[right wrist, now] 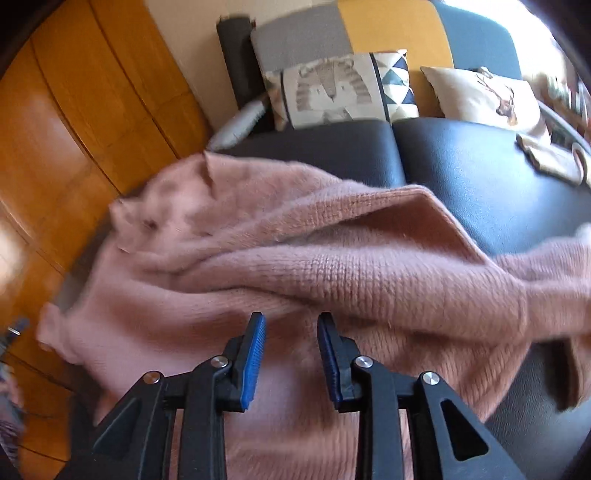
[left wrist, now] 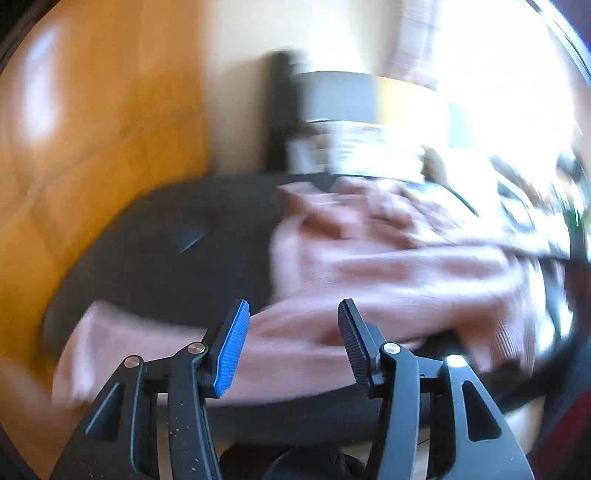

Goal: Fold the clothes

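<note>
A fuzzy, dusty-pink knitted sweater [right wrist: 332, 266] lies spread on the dark, smooth seat of a sofa [right wrist: 480, 166], its long axis running roughly left to right across the cushions. One end reaches the left edge of the seat, beside the orange wood-panelled wall [right wrist: 74, 129]; the other end runs off toward the right. The garment is crumpled, not flat: a thick ridge of fabric crosses its middle, and a folded-over flap with a straight ribbed edge rises toward the far side, exposing bare seat beyond it. The knit shows a coarse vertical rib and a soft nap.

The right gripper [right wrist: 291, 354] hovers over the near portion of the sweater, blue-padded jaws parted, nothing clamped between them. The left gripper [left wrist: 293, 347], in a strongly motion-blurred view, also stands released, jaws wide apart with no cloth caught between them; the sweater [left wrist: 369, 277] lies beyond and beneath it, one end trailing toward the near left.

At the far side, against the grey-and-yellow backrest [right wrist: 369, 33], stand a patterned cushion with an animal print [right wrist: 332, 88] and a cream cushion with a deer motif [right wrist: 491, 96].
</note>
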The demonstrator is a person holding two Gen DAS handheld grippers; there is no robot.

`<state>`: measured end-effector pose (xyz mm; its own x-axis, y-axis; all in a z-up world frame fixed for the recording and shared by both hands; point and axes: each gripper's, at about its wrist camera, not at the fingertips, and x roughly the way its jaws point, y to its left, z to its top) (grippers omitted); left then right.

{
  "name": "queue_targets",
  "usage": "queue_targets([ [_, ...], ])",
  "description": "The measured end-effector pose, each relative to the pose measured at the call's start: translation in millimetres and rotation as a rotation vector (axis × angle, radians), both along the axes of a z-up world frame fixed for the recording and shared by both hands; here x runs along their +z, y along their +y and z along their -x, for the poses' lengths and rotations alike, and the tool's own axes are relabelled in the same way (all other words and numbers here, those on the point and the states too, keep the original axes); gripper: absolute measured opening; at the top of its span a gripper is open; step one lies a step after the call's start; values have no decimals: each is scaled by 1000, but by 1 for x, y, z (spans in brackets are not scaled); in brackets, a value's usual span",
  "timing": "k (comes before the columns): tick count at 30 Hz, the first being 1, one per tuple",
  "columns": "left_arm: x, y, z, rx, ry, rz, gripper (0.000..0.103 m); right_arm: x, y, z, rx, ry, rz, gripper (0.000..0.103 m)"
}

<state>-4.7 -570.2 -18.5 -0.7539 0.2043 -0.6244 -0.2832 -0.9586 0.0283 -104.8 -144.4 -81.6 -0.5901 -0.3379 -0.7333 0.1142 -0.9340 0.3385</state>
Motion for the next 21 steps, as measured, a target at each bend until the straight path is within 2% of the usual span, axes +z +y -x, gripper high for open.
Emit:
queue_targets([
  [3,-13,64,-1,-218,-6,65,53,14,10,-29,30,56,-14,29],
  [5,-27,97,-6,-327,-21,154,53,19,12,-44,73,78,-38,29],
  [7,-38,116,-9,-384,-21,234,53,22,11,-59,127,92,-61,29],
  [9,-46,125,-11,-427,-46,260,53,19,4,-73,189,88,-101,29],
  [12,-64,122,-4,-451,-133,227,53,13,-9,-92,287,79,-172,29],
  [18,-70,120,6,-403,-197,195,54,-3,-41,-127,415,127,-486,29],
  [20,-71,129,16,-358,-213,208,60,-10,-48,-136,461,146,-559,29],
  [21,-71,133,19,-336,-216,215,60,-13,-51,-139,481,154,-592,29],
])
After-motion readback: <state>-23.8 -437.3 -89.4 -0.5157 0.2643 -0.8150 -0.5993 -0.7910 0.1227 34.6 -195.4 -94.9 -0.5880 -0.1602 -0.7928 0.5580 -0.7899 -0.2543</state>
